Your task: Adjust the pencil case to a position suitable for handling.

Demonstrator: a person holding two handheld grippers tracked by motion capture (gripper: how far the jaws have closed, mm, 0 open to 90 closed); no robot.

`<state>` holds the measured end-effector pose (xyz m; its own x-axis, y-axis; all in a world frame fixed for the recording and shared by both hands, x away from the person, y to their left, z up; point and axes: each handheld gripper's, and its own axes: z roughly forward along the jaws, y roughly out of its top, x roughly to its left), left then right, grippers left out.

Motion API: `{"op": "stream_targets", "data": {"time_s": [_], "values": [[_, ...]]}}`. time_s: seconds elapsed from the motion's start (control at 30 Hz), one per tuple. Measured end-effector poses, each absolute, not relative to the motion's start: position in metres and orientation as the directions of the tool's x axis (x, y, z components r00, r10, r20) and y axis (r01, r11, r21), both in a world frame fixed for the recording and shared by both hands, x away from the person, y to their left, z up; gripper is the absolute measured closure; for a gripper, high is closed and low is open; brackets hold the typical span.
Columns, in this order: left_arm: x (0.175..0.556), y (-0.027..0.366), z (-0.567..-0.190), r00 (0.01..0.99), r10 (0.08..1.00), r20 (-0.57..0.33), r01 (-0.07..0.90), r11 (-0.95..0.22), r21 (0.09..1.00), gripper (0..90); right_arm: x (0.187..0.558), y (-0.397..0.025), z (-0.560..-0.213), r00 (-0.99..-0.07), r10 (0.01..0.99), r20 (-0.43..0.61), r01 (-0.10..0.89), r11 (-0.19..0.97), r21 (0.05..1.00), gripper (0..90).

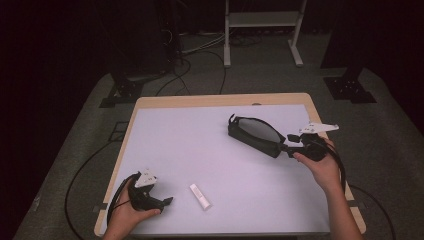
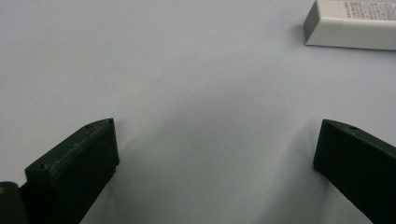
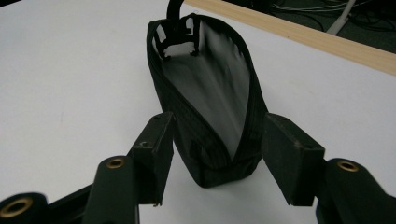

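A smooth white bench (image 1: 200, 145) with a wooden rim carries a black fabric pouch (image 1: 254, 134), boat-shaped with its top gaping, at far right. The right gripper (image 1: 290, 145) has its jaws spread either side of the pouch's near end, not clamped. At near left, the left gripper (image 1: 167, 201) rests with jaws wide and empty, a small white rectangular eraser (image 1: 200, 196) just to its right.

The black pouch (image 1: 255, 135) lies on the white table (image 1: 200, 145), toward its far right part, long axis running diagonally from the far end toward the right edge. Its top gapes wide open, a pale grey lining showing inside, with a small black loop at its far end. The white stick-shaped tube (image 1: 200, 196) lies flat near the table's front edge, well apart from the pouch, angled slightly, small print on its side.
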<state>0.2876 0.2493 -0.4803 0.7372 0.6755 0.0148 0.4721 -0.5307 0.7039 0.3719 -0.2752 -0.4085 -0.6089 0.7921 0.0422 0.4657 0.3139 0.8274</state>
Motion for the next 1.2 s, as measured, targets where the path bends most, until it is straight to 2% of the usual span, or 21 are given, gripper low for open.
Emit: {"op": "stream_targets", "data": {"time_s": [0.83,1.2], "values": [[0.287,0.250,-0.481,0.737,0.676,0.015,0.471,-0.529,0.706,0.0,0.420,-0.259,-0.403,-0.621,0.783,0.031,0.461,0.333,0.823,47.4],[0.287,0.250,-0.481,0.737,0.675,0.015,0.471,-0.531,0.704,0.0,0.438,-0.252,-0.404,-0.636,0.771,0.032,0.455,0.340,0.823,52.5]]}}
